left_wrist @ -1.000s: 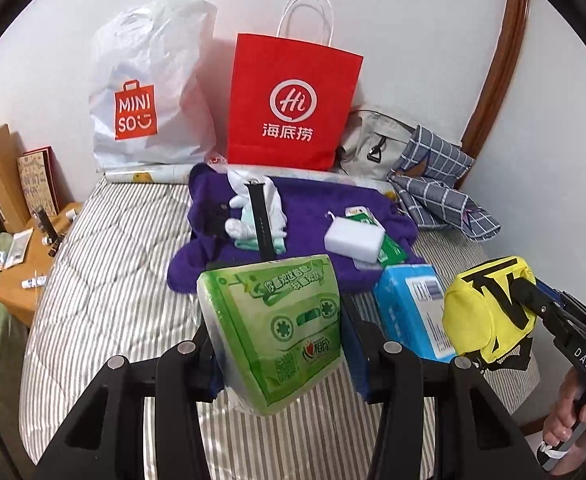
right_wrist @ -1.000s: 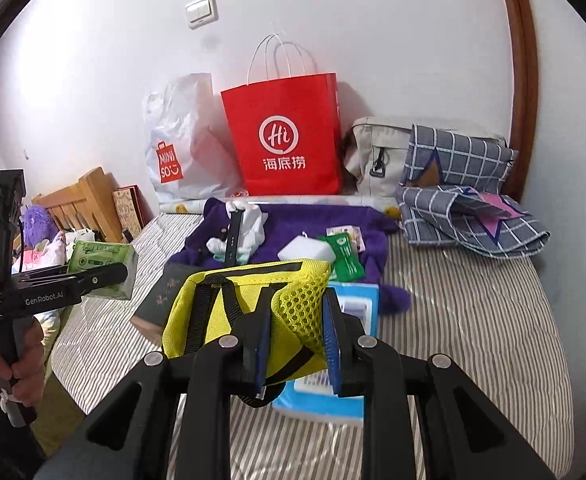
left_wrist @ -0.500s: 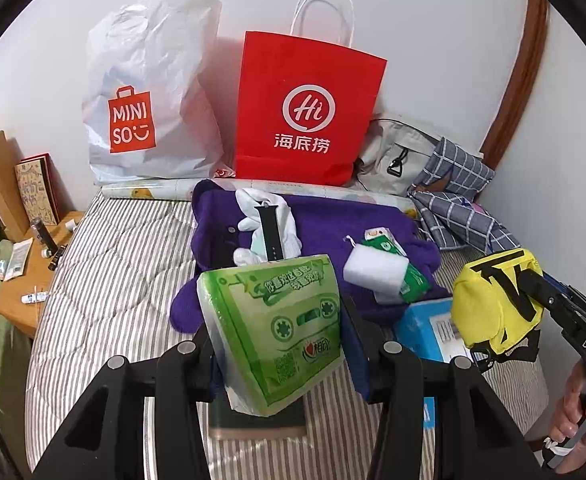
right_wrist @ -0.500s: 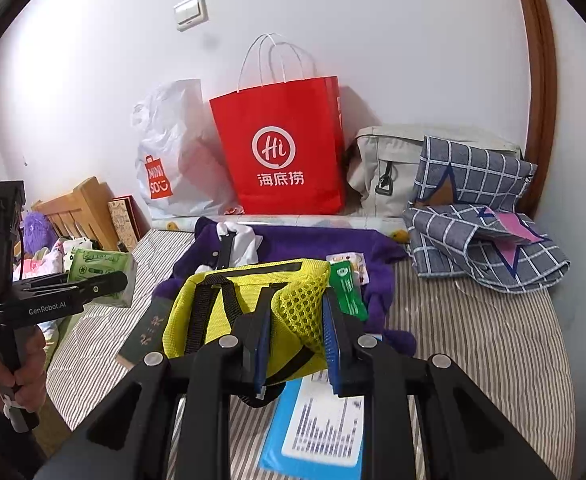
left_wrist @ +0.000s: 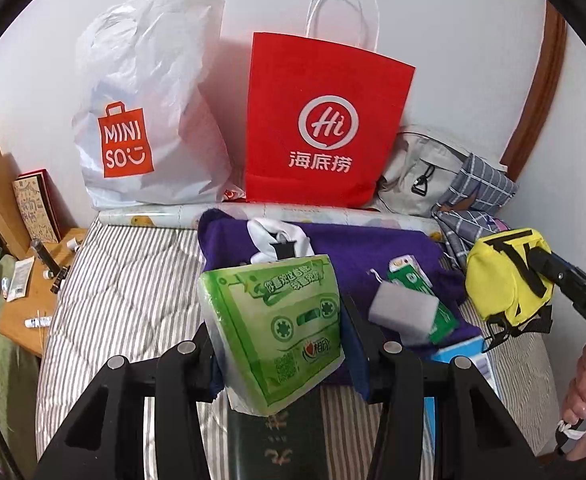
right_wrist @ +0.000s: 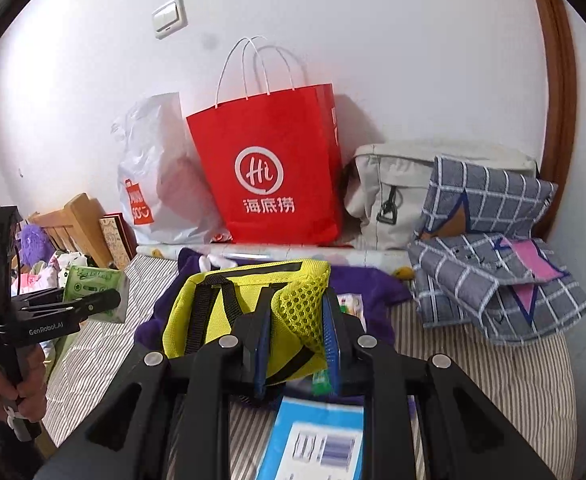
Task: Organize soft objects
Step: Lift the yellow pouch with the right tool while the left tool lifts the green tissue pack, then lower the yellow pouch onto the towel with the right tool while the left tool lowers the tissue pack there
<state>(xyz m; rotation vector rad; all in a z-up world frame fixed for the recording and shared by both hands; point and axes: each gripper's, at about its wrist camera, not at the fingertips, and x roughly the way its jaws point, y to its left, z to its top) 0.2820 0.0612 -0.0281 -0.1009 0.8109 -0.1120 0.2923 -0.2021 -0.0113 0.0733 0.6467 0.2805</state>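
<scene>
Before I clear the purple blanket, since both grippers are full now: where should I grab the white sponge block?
Take the white sponge block across its two long side faces, coming down from above. It lies flat on the purple blanket, overlapping a green packet, so its top is exposed, while a low side approach risks snagging the packet or fabric.

Green tissue pack [left_wrist: 277, 328] in glossy, crinkly plastic film. Yellow fabric pouch [right_wrist: 249, 312] with an open mesh panel and matt black webbing straps. Red paper bag [left_wrist: 325, 120], smooth and matt, with white cord handles. White thin plastic bag [left_wrist: 149, 100], wrinkled with a slight sheen. Striped quilted cloth bed cover [left_wrist: 125, 292]. Purple fuzzy cloth [left_wrist: 365, 252]. Matt black plastic fingers [right_wrist: 333, 336] with shiny metal screws.
</scene>
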